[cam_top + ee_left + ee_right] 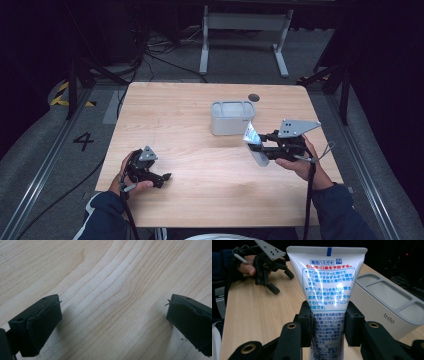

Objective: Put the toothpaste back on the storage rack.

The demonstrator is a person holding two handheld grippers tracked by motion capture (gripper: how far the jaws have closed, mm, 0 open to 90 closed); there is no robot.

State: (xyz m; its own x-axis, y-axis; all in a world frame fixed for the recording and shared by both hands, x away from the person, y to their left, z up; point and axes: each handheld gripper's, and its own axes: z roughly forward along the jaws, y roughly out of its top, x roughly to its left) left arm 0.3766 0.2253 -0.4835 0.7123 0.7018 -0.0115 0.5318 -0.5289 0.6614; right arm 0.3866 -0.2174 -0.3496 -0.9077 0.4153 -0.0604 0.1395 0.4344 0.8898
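Dark floor and cables ring a pale wooden table [165,125] that carries little.

What matters is the tube [329,290], a white toothpaste tube with blue and red print, clamped across its lower body in the right tool [329,323]. Its flat crimped end stands away from the jaws, and its long axis runs out along them. In the high view the tube [254,145] hangs above the table's right half, slanted, its crimped end up and toward the holder.

Next to it is the holder [232,117], a grey-white box with open compartments in its top (three show in the right gripper view, where it sits just right of the tube [387,307]). From the right tool [256,145] the holder lies forward and slightly left, near but not touching. That is the relation the coming move likely turns on: the tube's axis would have to come upright over a compartment.

Farther off, the left tool [167,177] rests low near the table's front left edge, well apart from tube and holder. Its jaws stand wide apart on nothing, with bare wood between them. The right hand is plainly the nearer one.
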